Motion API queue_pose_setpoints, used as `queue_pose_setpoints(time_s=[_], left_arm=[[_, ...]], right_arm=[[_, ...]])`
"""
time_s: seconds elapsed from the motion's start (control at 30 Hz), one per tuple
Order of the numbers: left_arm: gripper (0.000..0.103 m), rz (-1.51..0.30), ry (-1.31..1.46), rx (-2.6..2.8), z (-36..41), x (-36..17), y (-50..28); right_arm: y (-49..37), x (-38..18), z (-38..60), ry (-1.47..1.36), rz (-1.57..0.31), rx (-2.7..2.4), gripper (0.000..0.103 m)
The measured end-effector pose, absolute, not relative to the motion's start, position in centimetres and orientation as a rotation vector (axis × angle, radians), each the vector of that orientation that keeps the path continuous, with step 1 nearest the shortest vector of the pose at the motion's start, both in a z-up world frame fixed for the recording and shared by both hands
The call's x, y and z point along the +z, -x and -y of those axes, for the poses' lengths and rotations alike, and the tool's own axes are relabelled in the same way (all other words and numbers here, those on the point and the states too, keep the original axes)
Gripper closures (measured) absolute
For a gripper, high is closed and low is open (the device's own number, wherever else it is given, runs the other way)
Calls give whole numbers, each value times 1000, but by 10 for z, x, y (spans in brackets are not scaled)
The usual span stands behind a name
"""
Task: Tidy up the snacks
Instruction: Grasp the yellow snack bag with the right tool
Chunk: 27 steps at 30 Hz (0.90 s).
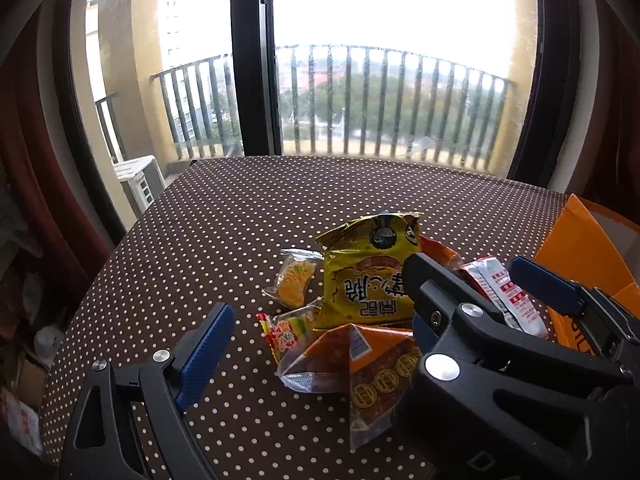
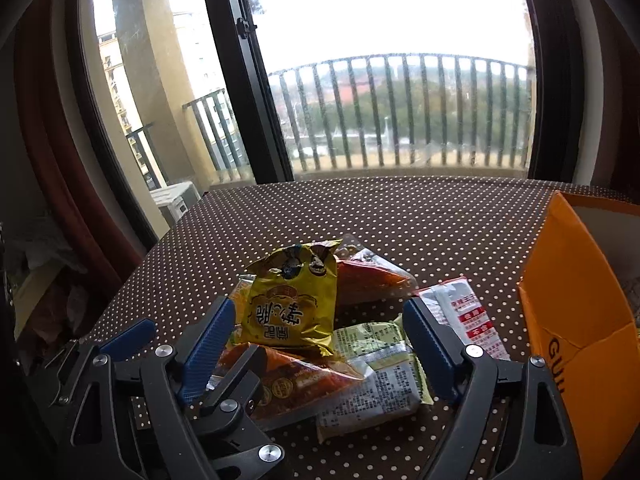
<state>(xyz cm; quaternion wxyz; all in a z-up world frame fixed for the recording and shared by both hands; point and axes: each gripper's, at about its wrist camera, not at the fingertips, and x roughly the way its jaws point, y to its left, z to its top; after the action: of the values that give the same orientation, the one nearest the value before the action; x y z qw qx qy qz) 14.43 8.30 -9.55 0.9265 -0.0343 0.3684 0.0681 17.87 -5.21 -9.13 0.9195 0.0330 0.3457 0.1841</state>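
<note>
Both tools are built alike. The left gripper point(image 1: 320, 344) has matte black angular arms with triangular cut-outs, round silver screws at the pivots, and ribbed blue pads point(image 1: 206, 354) lining each finger. The right gripper point(image 2: 320, 344) shows the same black frame, silver screws and blue pads point(image 2: 428, 344).

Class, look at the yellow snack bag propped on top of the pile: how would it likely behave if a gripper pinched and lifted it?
The yellow snack bag looks puffed, so probably light for its size. Its glossy, crinkled film suggests it may dent and slip between the pads. Propped on other packets, it would likely topple if nudged.
</note>
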Motion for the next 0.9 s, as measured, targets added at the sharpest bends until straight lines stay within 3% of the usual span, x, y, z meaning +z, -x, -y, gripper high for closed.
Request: queue_pose_setpoints(time_s=[0.57,0.73,0.9], left_arm=[[11,-865,96,144,-100,-125,-173],[11,-866,86,149,-100,-129,-171],[11,-858,97,141,-98,-128,-163]], right_arm=[[-222,-126,21,-87,-870,444,27],[-229,-133,22,-98,-914,457,49],[-222,-130,24,-98,-916,465,59]])
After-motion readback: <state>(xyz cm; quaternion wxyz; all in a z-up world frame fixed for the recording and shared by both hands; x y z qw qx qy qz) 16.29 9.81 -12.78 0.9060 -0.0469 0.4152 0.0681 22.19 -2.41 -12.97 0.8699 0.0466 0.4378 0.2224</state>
